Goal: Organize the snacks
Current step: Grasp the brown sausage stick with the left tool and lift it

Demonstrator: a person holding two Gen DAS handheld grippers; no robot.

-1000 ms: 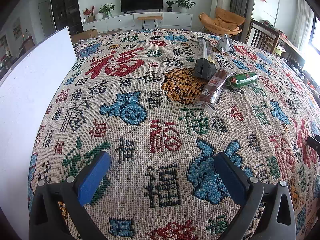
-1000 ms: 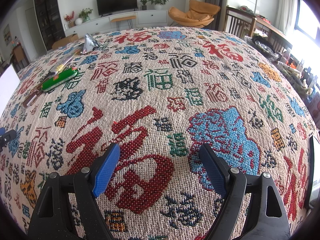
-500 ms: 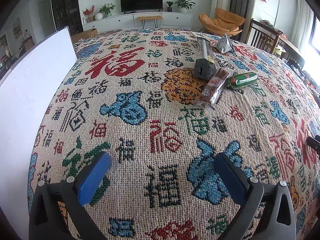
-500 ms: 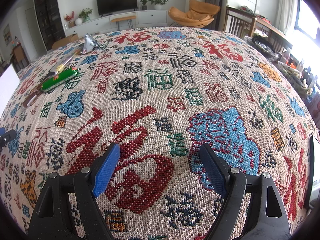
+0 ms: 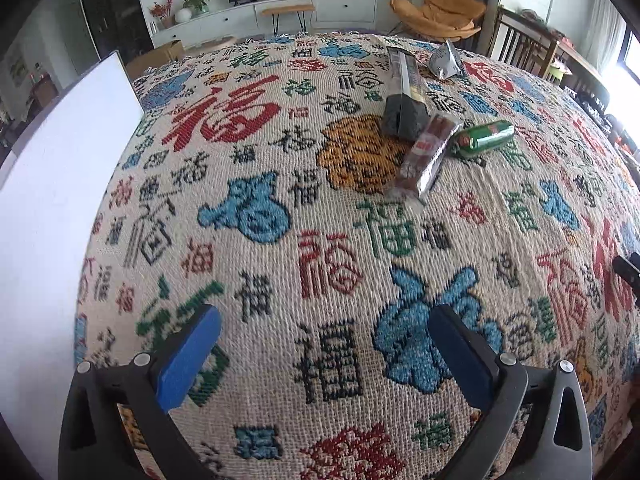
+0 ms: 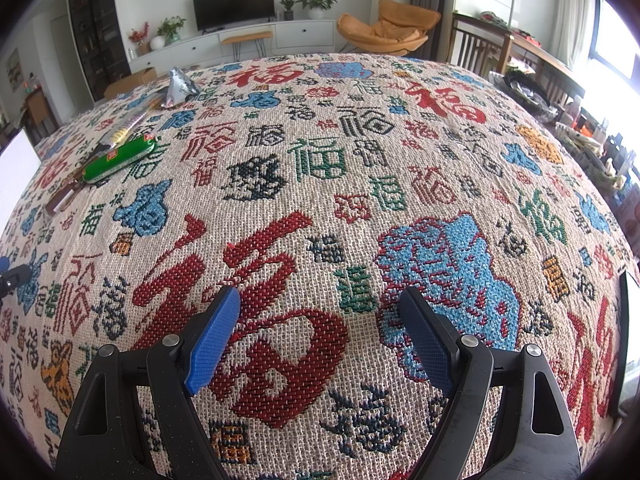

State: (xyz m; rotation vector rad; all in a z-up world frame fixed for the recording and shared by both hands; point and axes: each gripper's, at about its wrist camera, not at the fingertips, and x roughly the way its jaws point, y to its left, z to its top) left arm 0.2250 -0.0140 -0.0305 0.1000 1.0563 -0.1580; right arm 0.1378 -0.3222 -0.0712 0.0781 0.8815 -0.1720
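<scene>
Nearest in each wrist view, the left tool (image 5: 324, 344) and the right tool (image 6: 320, 332) hang over the patterned tablecloth (image 5: 280, 184) with jaws spread wide and nothing between them.

The snacks lie well apart from both, in a tight cluster further up the table. A brown-wrapped bar (image 5: 430, 152) rests just beside a green sausage-shaped pack (image 5: 486, 138), and its far end seems to touch a long dark pack (image 5: 404, 92). A silver pouch (image 5: 446, 60) sits beyond them.

Because they crowd together, a reach for one risks nudging or dragging a neighbour, and slick wrappers may slip from the pads.

A white board (image 5: 60, 200) blocks the left side. The labels are too small to read. The right view cuts off the bar behind the green pack, and shows only a tip of the other tool.
</scene>
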